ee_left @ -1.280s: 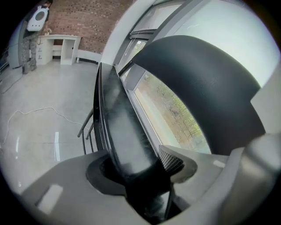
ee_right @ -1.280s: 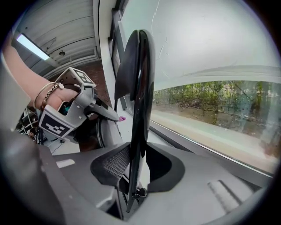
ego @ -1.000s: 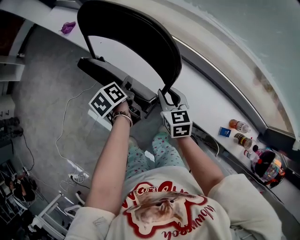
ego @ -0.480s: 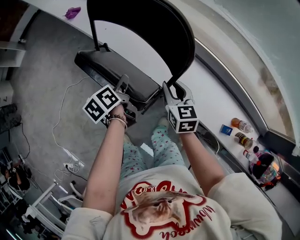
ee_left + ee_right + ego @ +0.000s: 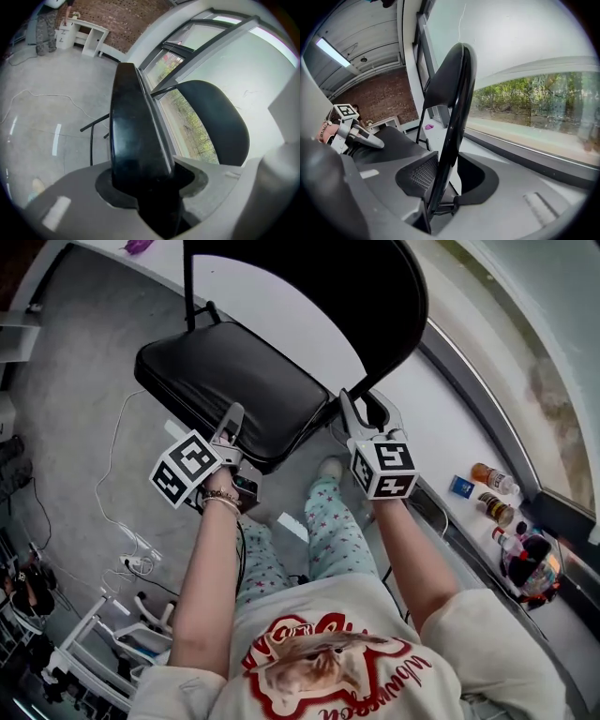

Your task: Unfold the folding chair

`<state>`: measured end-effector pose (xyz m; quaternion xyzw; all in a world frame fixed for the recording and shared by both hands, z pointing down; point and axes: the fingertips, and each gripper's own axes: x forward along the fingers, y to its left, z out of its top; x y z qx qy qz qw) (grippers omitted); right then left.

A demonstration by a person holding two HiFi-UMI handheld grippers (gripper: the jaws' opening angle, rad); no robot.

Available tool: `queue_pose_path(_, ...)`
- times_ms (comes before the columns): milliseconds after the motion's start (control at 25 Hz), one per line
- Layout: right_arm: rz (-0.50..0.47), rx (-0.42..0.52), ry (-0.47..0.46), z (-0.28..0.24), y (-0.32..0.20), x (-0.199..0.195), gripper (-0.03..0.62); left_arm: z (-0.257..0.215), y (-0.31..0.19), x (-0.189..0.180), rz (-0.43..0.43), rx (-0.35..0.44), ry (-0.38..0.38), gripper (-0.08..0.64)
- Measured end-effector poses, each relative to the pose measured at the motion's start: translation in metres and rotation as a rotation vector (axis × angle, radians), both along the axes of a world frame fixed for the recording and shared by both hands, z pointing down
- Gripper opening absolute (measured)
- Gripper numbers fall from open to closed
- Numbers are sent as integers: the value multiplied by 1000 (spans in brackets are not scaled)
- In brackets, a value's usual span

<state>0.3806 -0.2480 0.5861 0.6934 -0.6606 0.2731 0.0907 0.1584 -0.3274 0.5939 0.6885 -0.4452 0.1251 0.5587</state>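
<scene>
Black metal folding chair (image 5: 309,296) in front of you on the grey floor (image 5: 84,381), its seat angled out from the backrest.
Your left hand-held gripper (image 5: 232,420) is clamped on the front edge of the black padded seat (image 5: 225,371). Your right hand-held gripper (image 5: 362,411) straddles the thin black backrest tube (image 5: 452,140), its jaws just opening, with a gap on one side.

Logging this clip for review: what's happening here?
A person is unfolding a black folding chair. The left tongs grip the seat by its front edge; it lies almost flat. The right tongs straddle the backrest's frame tube; their jaws have just been opening, tube between them. The chair looks nearly open.
</scene>
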Motion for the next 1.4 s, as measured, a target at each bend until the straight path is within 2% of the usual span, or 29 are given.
queue_pose_path(160, 53, -17, -8, 11, 2, -2, 148, 21, 11, -26, -27, -49, 32, 206)
queue_pose_path(600, 155, -94, -36, 49, 8, 13, 155, 67, 33, -56, -36, -127, 164, 207)
queue_pose_path(1000, 215, -145, -28, 70, 8, 18, 158, 91, 43, -79, -36, -134, 251, 209)
queue_pose_path(1400, 285, -181, -53, 103, 8, 32, 158, 115, 48, -91, -30, -105, 326, 210)
